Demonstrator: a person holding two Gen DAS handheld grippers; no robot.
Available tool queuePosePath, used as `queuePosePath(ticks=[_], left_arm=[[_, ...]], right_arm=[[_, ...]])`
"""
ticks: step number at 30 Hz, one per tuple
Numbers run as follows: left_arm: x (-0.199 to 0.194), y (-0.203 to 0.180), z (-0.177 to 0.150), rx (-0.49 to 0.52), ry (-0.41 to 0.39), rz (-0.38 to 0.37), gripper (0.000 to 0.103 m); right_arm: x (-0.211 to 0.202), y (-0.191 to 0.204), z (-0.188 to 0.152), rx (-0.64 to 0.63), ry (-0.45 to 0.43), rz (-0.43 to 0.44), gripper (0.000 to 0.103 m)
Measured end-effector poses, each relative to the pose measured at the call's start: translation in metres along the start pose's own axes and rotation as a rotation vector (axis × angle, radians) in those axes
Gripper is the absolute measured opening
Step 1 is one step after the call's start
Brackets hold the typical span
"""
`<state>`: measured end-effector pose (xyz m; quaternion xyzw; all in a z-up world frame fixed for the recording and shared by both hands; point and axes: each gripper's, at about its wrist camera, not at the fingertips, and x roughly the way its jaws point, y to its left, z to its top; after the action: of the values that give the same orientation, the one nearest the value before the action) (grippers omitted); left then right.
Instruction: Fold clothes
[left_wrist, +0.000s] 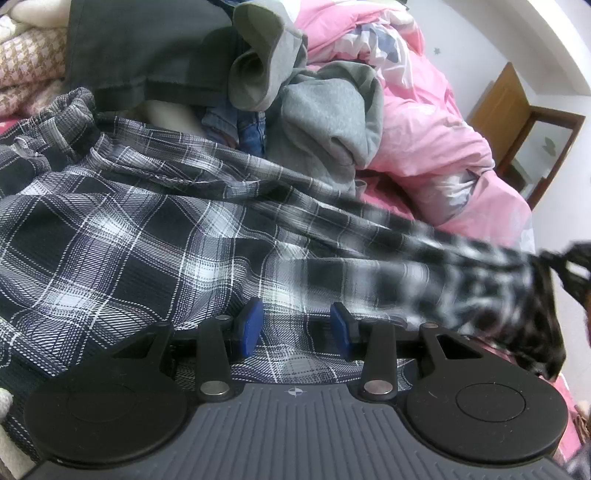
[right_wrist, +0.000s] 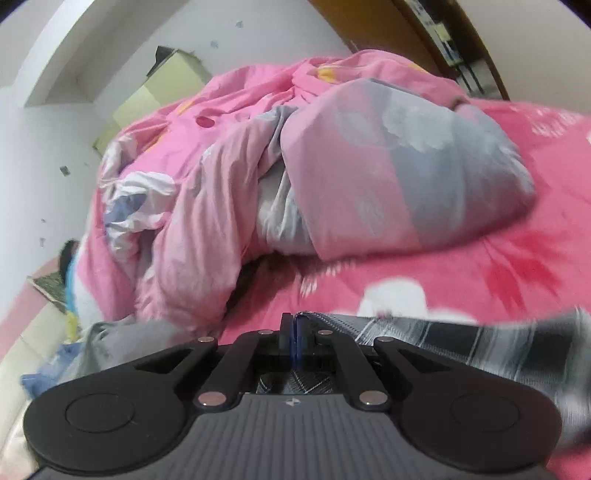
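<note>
my left gripper (left_wrist: 295, 328) jaws apart over plaid shirt (left_wrist: 122, 236) — nothing pinched | my right gripper (right_wrist: 294, 328) clamped on shirt edge — quilt (right_wrist: 332, 166) behind

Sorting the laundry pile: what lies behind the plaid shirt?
Behind the plaid shirt lie a grey hoodie, jeans and a dark garment; their lower parts are covered.
</note>
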<state>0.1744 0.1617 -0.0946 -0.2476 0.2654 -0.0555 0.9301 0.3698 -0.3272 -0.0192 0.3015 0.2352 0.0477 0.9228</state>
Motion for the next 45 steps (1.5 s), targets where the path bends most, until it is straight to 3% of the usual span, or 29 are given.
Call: queuePosePath(ticks=[4, 8, 11, 13, 14, 15, 17, 23, 28, 31, 36, 40, 41, 42, 44, 45], left_arm=[[0.000, -0.001, 0.000, 0.005, 0.001, 0.004, 0.040], [0.001, 0.000, -0.001, 0.004, 0.002, 0.002, 0.040], [0.002, 0.001, -0.001, -0.003, 0.002, -0.004, 0.040], [0.002, 0.002, 0.000, -0.008, 0.002, -0.008, 0.040], [0.002, 0.002, 0.000, -0.011, 0.001, -0.010, 0.040], [0.002, 0.002, 0.000, -0.012, 0.001, -0.011, 0.040], [0.002, 0.002, 0.000, -0.013, 0.001, -0.012, 0.040], [0.001, 0.002, 0.000, -0.017, -0.001, -0.014, 0.040], [-0.005, -0.002, 0.002, -0.013, -0.015, -0.021, 0.042], [-0.016, -0.019, 0.002, 0.060, -0.047, -0.014, 0.042], [-0.030, -0.066, -0.003, 0.209, -0.023, -0.024, 0.042], [-0.033, -0.104, -0.014, 0.335, 0.006, -0.038, 0.042], [-0.033, -0.112, -0.016, 0.367, 0.014, -0.044, 0.042], [-0.030, -0.120, -0.019, 0.399, 0.022, -0.051, 0.042], [-0.023, -0.132, -0.023, 0.457, 0.040, -0.058, 0.043], [-0.019, -0.137, -0.026, 0.485, 0.050, -0.061, 0.043]], right_arm=[[0.064, 0.004, 0.003, -0.054, 0.052, -0.069, 0.003], [0.134, -0.020, -0.013, -0.022, 0.129, -0.153, 0.006], [0.170, -0.057, -0.023, 0.114, 0.220, -0.162, 0.010], [0.166, -0.076, -0.018, 0.254, 0.228, -0.116, 0.012], [0.158, -0.082, -0.012, 0.310, 0.238, -0.096, 0.022], [0.148, -0.087, -0.007, 0.360, 0.248, -0.074, 0.039], [0.118, -0.091, 0.009, 0.397, 0.257, -0.052, 0.056], [-0.032, -0.103, 0.053, 0.385, 0.194, -0.010, 0.065], [-0.164, -0.117, 0.052, 0.255, 0.155, -0.105, 0.066], [-0.195, -0.114, 0.035, 0.094, 0.156, -0.168, 0.066], [-0.162, -0.097, -0.011, -0.259, 0.181, -0.234, 0.063], [-0.113, -0.106, -0.045, -0.343, 0.214, -0.246, 0.054], [-0.104, -0.110, -0.050, -0.343, 0.219, -0.244, 0.048], [-0.097, -0.116, -0.053, -0.334, 0.223, -0.240, 0.029], [-0.093, -0.122, -0.053, -0.342, 0.229, -0.235, 0.002], [-0.095, -0.122, -0.049, -0.346, 0.213, -0.225, 0.002]])
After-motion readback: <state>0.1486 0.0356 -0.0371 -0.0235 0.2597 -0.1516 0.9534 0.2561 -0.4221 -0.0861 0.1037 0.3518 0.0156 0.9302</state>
